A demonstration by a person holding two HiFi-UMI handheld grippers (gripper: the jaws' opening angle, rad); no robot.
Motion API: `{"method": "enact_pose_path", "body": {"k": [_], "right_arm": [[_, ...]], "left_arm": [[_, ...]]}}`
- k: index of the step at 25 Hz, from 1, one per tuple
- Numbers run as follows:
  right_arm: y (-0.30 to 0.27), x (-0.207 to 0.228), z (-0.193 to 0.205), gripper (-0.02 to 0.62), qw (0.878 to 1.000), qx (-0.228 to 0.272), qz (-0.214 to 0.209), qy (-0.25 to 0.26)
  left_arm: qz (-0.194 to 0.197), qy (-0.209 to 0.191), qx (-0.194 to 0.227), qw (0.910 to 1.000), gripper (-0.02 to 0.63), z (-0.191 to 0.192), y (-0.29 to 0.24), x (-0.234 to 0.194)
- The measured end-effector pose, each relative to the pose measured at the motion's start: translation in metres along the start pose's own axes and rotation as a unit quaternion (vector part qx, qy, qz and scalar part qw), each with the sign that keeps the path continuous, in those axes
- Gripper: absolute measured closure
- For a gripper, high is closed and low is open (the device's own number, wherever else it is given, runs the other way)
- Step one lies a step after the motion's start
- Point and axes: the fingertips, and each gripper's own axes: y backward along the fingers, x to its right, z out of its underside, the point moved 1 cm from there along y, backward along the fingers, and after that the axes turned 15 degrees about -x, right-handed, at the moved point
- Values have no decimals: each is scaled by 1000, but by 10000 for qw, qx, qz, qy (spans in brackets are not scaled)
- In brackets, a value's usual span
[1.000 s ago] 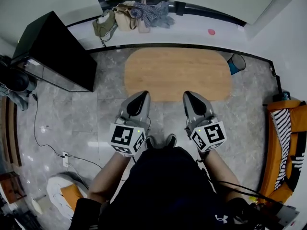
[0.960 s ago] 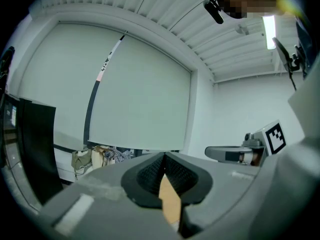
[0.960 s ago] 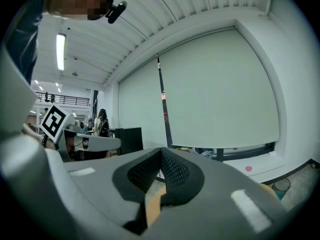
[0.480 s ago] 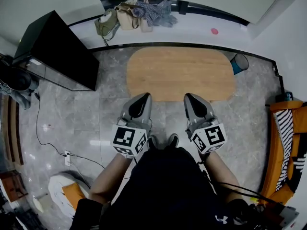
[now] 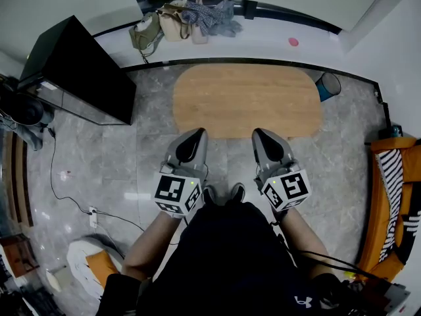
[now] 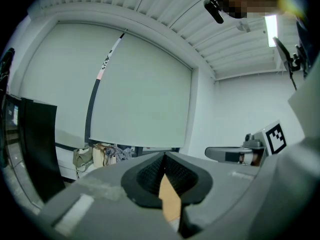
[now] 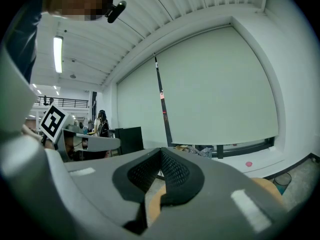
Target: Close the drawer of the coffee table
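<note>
An oval wooden coffee table stands on the grey tiled floor ahead of me; from above I see only its top, and no drawer shows. My left gripper hovers shut just short of the table's near edge, with nothing between its jaws. My right gripper is beside it, also shut and empty, level with the near edge. In the left gripper view the left gripper has its dark pads together, a sliver of table top below. The right gripper looks the same in the right gripper view.
A black cabinet stands at the left. Bags and clothes lie on the white ledge at the back. A blue bin sits by the table's right end, an orange chair at far right. A cable and socket strip lie on the floor at left.
</note>
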Motion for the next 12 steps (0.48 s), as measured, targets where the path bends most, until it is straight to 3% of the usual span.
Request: {"method": "enact_pose_path", "body": {"k": [12], "right_arm": [[4,1,4,597,10000,-17,-59,-28]], "left_arm": [[-59,-41,-55,10000,604,2,3,6]]}}
